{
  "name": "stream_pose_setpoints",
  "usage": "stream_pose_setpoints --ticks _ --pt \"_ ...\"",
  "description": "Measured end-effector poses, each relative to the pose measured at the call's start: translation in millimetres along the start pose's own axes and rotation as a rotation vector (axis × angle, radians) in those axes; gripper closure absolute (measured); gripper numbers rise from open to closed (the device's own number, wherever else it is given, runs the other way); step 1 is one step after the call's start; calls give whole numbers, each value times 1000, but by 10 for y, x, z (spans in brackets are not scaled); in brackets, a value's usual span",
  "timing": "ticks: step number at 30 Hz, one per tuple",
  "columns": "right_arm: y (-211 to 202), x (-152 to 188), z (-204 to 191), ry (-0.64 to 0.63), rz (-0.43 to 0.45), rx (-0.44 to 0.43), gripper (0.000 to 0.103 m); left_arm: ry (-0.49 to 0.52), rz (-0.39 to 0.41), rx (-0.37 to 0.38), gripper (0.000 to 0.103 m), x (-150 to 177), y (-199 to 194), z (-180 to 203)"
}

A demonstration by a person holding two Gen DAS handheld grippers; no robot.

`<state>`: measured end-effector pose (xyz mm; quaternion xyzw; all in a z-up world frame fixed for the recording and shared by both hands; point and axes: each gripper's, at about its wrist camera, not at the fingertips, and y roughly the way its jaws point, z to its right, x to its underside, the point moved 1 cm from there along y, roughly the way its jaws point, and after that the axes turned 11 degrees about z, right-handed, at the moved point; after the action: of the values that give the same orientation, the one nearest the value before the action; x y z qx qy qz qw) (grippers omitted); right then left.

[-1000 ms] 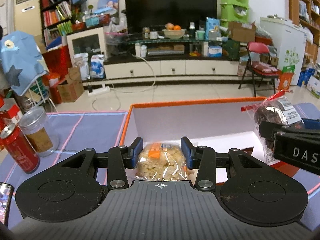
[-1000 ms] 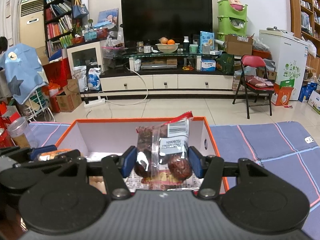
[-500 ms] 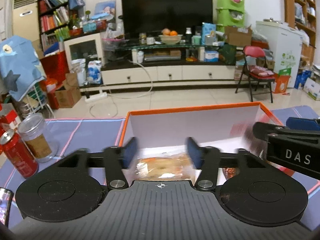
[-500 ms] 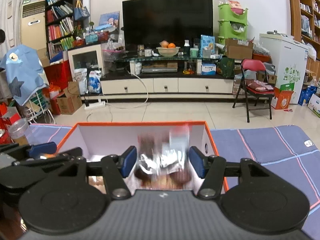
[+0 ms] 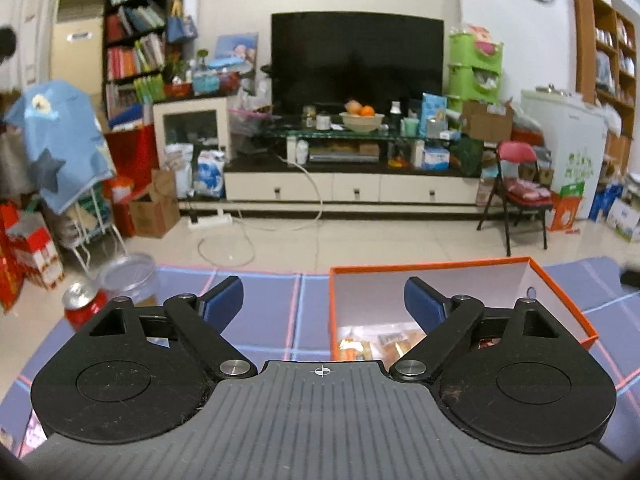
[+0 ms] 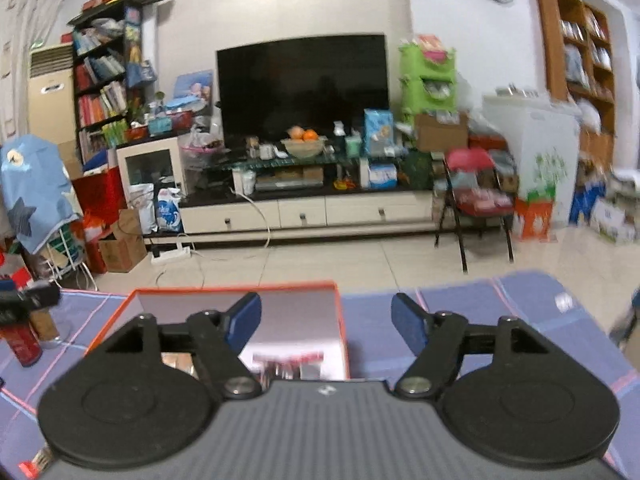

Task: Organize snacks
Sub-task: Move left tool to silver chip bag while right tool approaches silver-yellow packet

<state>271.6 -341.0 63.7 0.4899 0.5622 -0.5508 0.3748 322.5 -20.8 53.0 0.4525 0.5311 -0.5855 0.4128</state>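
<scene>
An orange box with a white inside (image 5: 560, 300) stands on the blue cloth, to the right in the left wrist view and to the left in the right wrist view (image 6: 342, 332). Wrapped snacks (image 5: 380, 342) lie on its floor; a red-edged packet (image 6: 288, 364) shows in the right wrist view. My left gripper (image 5: 323, 302) is open and empty, above the box's left wall. My right gripper (image 6: 326, 318) is open and empty, above the box's right wall.
A red can (image 5: 82, 306) and a clear lidded jar (image 5: 130, 278) stand on the cloth left of the box; both show at the left edge of the right wrist view (image 6: 20, 342). The blue cloth (image 6: 480, 312) extends right of the box.
Both grippers opened and let their snack packets drop into the box. Both then pulled up and apart, the left gripper leftward and the right gripper rightward.
</scene>
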Motion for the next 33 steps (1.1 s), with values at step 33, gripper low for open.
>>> stream_pose_setpoints --ticks 33 --pt "320 1279 -226 -74 -388 -21 15 94 -220 313 34 992 -659 341"
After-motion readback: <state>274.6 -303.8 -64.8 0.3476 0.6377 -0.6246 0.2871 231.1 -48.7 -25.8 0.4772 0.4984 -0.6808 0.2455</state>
